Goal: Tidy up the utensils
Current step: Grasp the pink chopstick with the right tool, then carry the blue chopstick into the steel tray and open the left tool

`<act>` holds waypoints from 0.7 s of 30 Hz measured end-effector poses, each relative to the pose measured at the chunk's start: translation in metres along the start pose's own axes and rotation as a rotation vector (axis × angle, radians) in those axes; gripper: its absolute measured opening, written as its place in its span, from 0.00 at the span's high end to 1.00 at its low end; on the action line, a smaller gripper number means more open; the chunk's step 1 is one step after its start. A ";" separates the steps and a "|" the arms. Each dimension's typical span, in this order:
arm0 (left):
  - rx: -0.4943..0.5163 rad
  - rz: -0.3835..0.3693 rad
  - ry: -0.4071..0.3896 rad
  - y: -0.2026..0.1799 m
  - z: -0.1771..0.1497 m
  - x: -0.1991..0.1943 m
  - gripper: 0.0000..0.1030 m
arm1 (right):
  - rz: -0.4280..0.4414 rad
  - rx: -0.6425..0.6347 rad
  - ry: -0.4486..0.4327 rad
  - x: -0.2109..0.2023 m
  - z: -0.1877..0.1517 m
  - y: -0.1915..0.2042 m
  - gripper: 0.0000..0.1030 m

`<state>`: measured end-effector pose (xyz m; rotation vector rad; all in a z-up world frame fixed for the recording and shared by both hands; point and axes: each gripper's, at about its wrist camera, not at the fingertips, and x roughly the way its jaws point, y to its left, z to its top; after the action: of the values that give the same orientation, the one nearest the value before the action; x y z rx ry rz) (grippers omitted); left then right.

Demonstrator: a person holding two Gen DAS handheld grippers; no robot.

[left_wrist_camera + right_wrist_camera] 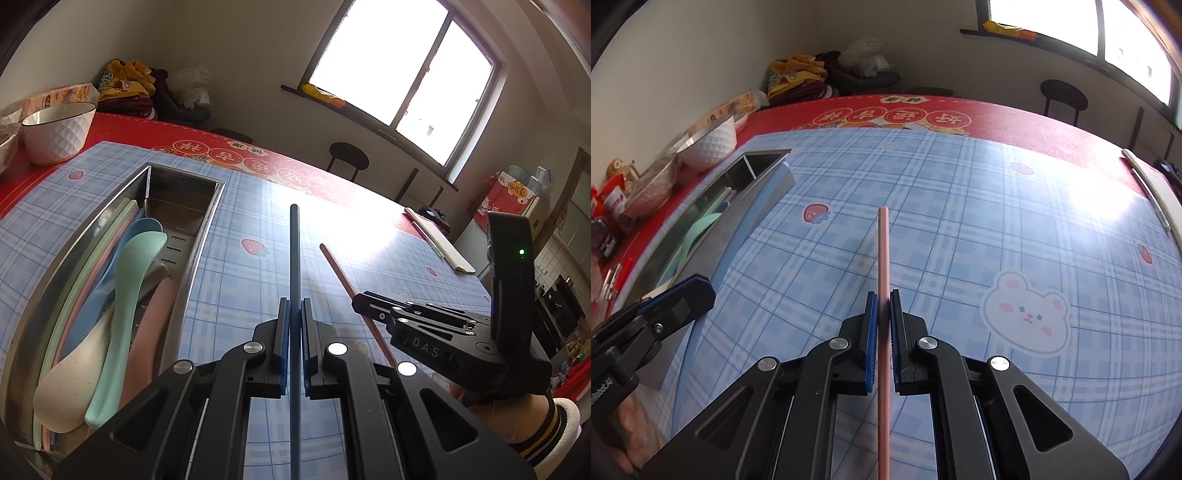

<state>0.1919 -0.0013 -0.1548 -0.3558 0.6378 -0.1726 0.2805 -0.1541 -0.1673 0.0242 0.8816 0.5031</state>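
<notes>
The long rectangular stainless-steel tray point(207, 225) on the blue plaid mat served as the landmark, and most of the sorting looked already done inside it. Lying lengthwise in the tray were a mint-green plastic spoon point(125, 295), a cream speckled spoon point(74, 384), a light-blue spoon point(140, 227) and a pink utensil point(155, 317), with thin pastel sticks point(110, 236) stacked along the tray's far wall; their exact number could not be told.

Two pieces remained outside. The left gripper point(294, 317) hovered just to the right of the tray, its blue pads pressed together on a dark blue chopstick point(294, 251), which pointed away from the camera roughly parallel to the tray's long side. The right gripper point(882, 314) sat further right of the tray, beyond the left one, jaws pinched on a reddish-pink chopstick point(882, 251). In the left wrist view that pink stick's far tip slanted towards the mat; whether it touched the surface could not be told.

Judging from this, the task was near its end: both chopsticks were held but neither was yet in the tray. What seemed left was to carry each over the rim and lay it alongside the other sticks. No other loose utensils showed on the mat near the tray. A white faceted ceramic bowl point(59, 136) stood beyond the tray's far end on the red tablecloth point(122, 127), apart from the sorting.
</notes>
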 end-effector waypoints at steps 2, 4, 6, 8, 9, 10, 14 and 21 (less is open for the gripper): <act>0.011 0.001 0.005 -0.002 0.000 0.001 0.94 | 0.067 0.071 -0.050 -0.010 -0.003 -0.009 0.94; 0.023 0.000 0.009 -0.004 0.000 0.002 0.94 | 0.098 0.105 -0.093 -0.015 -0.007 -0.014 0.94; 0.033 0.006 0.010 -0.006 0.000 0.002 0.94 | 0.133 0.131 -0.102 -0.015 -0.008 -0.019 0.94; 0.043 0.007 0.012 -0.007 0.001 0.003 0.94 | 0.165 0.147 -0.122 -0.018 -0.008 -0.024 0.94; 0.048 0.010 0.013 -0.008 0.000 0.004 0.94 | 0.185 0.161 -0.119 -0.018 -0.008 -0.027 0.94; 0.054 0.011 0.015 -0.009 0.000 0.004 0.94 | 0.204 0.171 -0.115 -0.017 -0.009 -0.028 0.94; 0.045 0.000 0.014 -0.009 0.001 0.001 0.94 | 0.245 0.191 -0.126 -0.019 -0.010 -0.031 0.94; -0.064 -0.060 0.086 0.007 0.013 -0.008 0.94 | 0.274 0.247 -0.157 -0.027 -0.013 -0.040 0.94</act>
<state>0.1940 0.0104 -0.1438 -0.4314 0.7189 -0.2265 0.2736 -0.2039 -0.1646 0.4095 0.7852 0.6352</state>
